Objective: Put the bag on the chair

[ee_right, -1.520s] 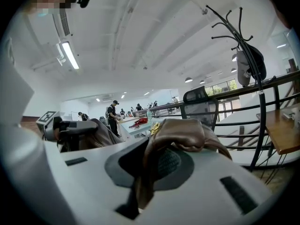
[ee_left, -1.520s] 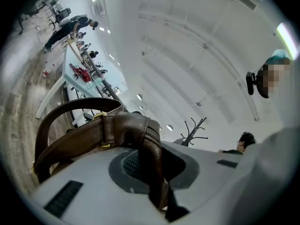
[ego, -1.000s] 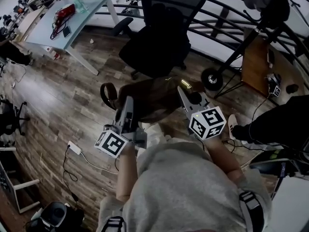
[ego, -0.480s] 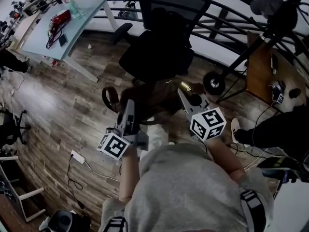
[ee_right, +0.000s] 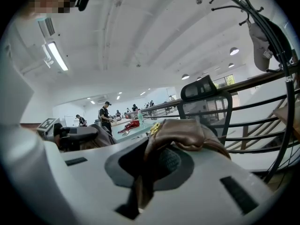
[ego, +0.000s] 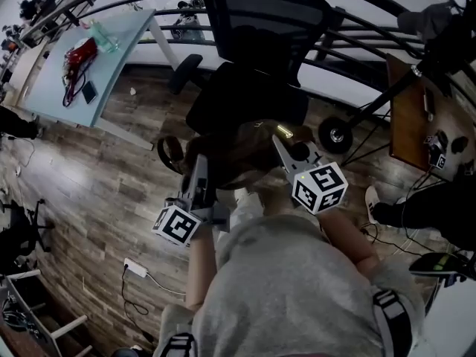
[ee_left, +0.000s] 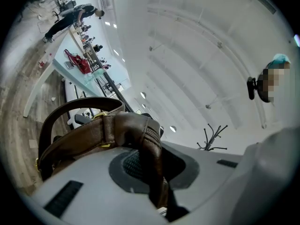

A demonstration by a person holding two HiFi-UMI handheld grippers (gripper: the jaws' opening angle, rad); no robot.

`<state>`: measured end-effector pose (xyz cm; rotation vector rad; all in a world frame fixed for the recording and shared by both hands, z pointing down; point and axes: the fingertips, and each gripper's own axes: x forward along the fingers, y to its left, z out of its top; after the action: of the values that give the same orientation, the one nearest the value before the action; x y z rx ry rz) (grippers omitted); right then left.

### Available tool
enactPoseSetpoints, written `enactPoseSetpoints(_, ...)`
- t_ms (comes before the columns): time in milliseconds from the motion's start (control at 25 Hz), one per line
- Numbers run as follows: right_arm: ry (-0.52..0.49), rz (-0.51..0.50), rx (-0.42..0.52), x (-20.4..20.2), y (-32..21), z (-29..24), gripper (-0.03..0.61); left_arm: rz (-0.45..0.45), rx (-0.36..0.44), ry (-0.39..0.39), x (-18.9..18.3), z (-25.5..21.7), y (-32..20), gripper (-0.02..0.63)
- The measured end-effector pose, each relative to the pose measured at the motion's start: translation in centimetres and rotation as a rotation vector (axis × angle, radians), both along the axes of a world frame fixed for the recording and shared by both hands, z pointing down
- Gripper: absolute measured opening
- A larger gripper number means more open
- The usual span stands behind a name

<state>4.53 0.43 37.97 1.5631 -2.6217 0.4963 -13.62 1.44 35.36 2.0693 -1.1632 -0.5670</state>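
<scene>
A brown leather bag (ego: pixel 239 153) hangs between my two grippers, just in front of the black office chair (ego: pixel 249 95). My left gripper (ego: pixel 201 162) is shut on the bag's left edge, and a strap loop (ego: pixel 169 152) dangles beside it. In the left gripper view the leather (ee_left: pixel 140 139) is pinched between the jaws. My right gripper (ego: pixel 281 143) is shut on the bag's right top edge near a gold buckle (ego: pixel 283 131). The right gripper view shows the folded leather (ee_right: pixel 180 135) clamped between the jaws, with the chair's mesh back (ee_right: pixel 206 104) behind it.
A light blue table (ego: pixel 97 58) with a red item stands at the back left. A black railing (ego: pixel 357 43) runs behind the chair. A tripod with a wheel (ego: pixel 335 134) and a wooden board (ego: pixel 413 110) stand at the right. Cables and a power adapter (ego: pixel 135 268) lie on the wooden floor.
The bag and both grippers have moved forward toward the chair, whose seat now lies right behind the bag. Both grips stay the same.
</scene>
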Motion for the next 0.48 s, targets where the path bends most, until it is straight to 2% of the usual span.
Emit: enactPoseSetpoints(480,0.004,0.109,-0.014,-0.9,-10.7,-0.4,0.021,0.113,-0.021,-0.001,-0.9,-0.2,-12.7,0.031)
